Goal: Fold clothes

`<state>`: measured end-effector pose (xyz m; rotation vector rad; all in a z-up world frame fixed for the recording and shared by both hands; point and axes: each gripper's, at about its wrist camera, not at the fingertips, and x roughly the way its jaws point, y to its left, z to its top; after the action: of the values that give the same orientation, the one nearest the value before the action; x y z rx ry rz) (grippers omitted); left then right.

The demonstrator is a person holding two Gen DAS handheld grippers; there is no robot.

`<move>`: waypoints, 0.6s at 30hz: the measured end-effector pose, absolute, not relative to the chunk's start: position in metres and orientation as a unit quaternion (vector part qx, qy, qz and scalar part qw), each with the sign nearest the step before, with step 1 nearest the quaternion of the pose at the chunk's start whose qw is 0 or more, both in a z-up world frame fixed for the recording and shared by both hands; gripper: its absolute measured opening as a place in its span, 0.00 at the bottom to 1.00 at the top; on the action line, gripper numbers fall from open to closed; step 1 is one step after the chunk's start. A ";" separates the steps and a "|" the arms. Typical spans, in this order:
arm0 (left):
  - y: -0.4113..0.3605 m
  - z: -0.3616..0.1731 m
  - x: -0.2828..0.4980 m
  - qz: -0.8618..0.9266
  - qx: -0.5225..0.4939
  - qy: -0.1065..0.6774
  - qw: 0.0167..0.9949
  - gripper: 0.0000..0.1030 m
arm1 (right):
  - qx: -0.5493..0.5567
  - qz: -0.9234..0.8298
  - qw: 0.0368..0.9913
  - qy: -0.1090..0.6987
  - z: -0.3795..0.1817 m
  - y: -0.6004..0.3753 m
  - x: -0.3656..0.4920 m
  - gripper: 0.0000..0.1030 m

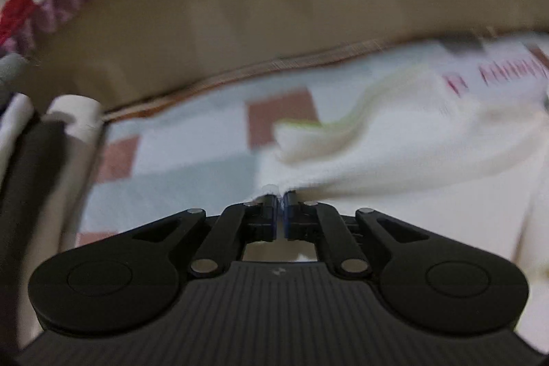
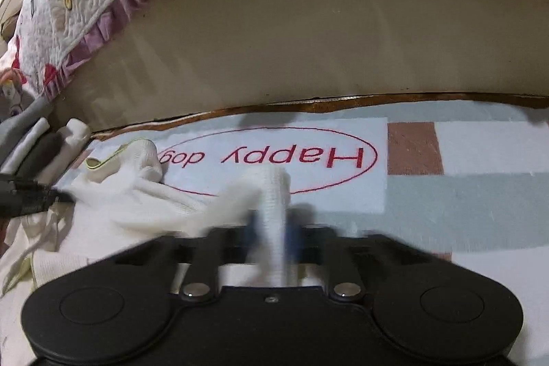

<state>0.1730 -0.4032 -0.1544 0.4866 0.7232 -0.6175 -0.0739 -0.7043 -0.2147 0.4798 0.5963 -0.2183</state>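
While white garment (image 1: 394, 160) lies on blanket (image 1: 192, 160), left claw (image 1: 282, 198) and right claw (image 2: 272, 228) each pinch its edge.

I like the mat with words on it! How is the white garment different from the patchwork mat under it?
The white garment is plain knit with a thin yellow-green trim; the patchwork mat has pale blue, white and brown blocks and red "Happy dog" lettering. The garment is rumpled and bunched; the mat lies flat. Each hand-held gripper, left and right, pinches the garment, not the mat. Both are soft fabric.
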 end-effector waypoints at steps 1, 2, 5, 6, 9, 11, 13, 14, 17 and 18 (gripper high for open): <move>-0.401 -0.149 0.175 -0.285 0.223 0.337 0.869 0.04 | 0.243 -0.110 0.922 0.281 -0.212 -0.707 -0.077 0.05; -0.398 -0.144 0.177 -0.275 0.214 0.327 0.878 0.05 | 0.251 -0.116 0.921 0.273 -0.211 -0.710 -0.080 0.05; -0.382 -0.129 0.182 -0.253 0.191 0.307 0.897 0.24 | 0.255 -0.138 0.916 0.277 -0.211 -0.718 -0.085 0.04; -0.372 -0.125 0.186 -0.252 0.179 0.307 0.900 0.35 | 0.258 -0.143 0.914 0.279 -0.214 -0.720 -0.086 0.04; -0.338 -0.116 0.199 -0.249 0.146 0.324 0.901 0.41 | 0.267 -0.154 0.908 0.285 -0.219 -0.723 -0.086 0.04; -0.316 -0.115 0.207 -0.244 0.125 0.344 0.898 0.41 | 0.263 -0.157 0.907 0.288 -0.219 -0.722 -0.085 0.04; -0.293 -0.119 0.211 -0.242 0.099 0.370 0.891 0.41 | 0.264 -0.159 0.906 0.289 -0.219 -0.722 -0.084 0.04; -0.282 -0.122 0.213 -0.241 0.086 0.383 0.888 0.43 | 0.266 -0.161 0.905 0.289 -0.219 -0.722 -0.084 0.04; -0.256 -0.129 0.213 -0.233 0.052 0.401 0.884 0.48 | 0.271 -0.164 0.903 0.292 -0.219 -0.722 -0.083 0.04; -0.250 -0.132 0.213 -0.234 0.036 0.406 0.883 0.49 | 0.273 -0.165 0.901 0.293 -0.220 -0.723 -0.082 0.04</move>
<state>0.2128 -0.2496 -0.1316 0.0759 0.8448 -0.4881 -0.0823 -0.7226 -0.2202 0.5657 0.6062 -0.3403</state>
